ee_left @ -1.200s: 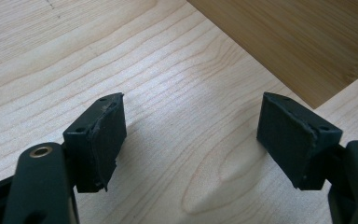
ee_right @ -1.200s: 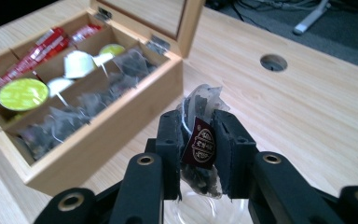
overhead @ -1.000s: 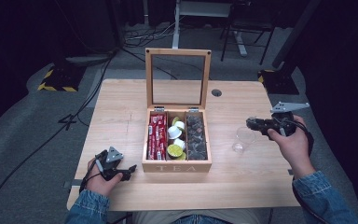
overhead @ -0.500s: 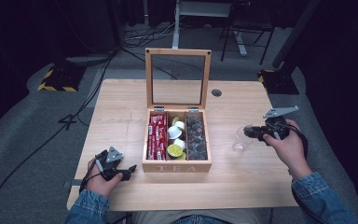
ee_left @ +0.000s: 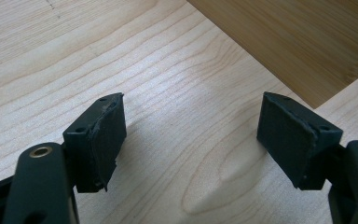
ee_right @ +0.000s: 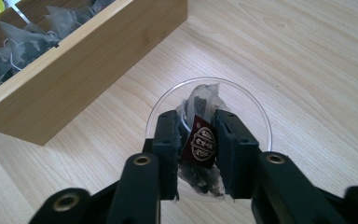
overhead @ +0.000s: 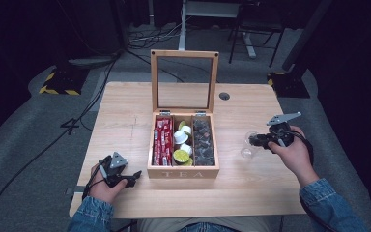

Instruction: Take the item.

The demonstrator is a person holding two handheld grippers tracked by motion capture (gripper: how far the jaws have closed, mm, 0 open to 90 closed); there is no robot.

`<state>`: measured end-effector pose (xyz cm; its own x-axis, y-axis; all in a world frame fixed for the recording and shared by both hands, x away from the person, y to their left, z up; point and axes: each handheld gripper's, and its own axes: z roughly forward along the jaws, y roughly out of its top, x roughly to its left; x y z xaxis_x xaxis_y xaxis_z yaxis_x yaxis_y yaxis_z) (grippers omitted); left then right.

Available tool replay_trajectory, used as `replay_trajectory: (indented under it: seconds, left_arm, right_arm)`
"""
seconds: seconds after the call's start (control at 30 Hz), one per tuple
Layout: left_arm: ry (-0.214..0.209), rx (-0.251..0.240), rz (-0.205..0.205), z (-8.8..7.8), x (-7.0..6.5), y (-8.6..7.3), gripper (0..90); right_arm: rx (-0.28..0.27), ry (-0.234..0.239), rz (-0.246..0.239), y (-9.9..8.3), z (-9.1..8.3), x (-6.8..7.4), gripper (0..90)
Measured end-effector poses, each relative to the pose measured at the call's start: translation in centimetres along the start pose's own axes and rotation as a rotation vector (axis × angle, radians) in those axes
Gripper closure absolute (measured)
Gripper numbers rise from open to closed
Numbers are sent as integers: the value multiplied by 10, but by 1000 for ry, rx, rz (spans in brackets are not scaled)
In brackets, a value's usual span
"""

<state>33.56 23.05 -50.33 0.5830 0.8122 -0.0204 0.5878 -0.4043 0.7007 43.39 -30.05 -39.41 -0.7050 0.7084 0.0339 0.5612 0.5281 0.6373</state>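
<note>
A wooden tea box (overhead: 183, 171) with its glass lid raised stands mid-table, holding red packets, round capsules and dark tea bags (ee_right: 23, 39). Right of it stands a clear glass cup (overhead: 248, 145) (ee_right: 256, 121). My right gripper (overhead: 257, 141) (ee_right: 199, 142) is shut on a pyramid tea bag (ee_right: 200, 100) with a dark red tag, held just over the cup's mouth. My left gripper (overhead: 131, 177) (ee_left: 191, 133) rests open on the table near the box's front left corner (ee_left: 303, 42), nothing between its jaws.
The light wooden table (overhead: 125, 121) has bare room on the left and along the front. A round cable hole (overhead: 224, 96) sits behind the box. Cables and stands lie on the dark floor beyond the far edge.
My right gripper has come down and leftward with the tea bag, from above the table's right side to the cup's mouth. The left gripper has stayed put.
</note>
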Motion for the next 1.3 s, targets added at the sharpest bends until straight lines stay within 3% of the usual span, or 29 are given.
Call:
replay_trajectory:
  seconds: [0.2,0.37,0.63,0.83,1.3]
  left_arm:
    - [0,0,0,0,0,0,242]
    - [0,0,0,0,0,0,241]
    - [0,-1,-4,1,0,0,236]
    - [3,1,-9,0,2,0,235]
    - [14,0,-19,1,6,1,226]
  right_arm:
    - [-29,2,10,-1,1,0,520]
    - [-72,-3,13,0,0,-1,470]
    - [-139,3,6,7,-6,2,423]
    - [-225,3,4,18,-15,4,378]
    - [-354,5,-17,58,-32,14,341]
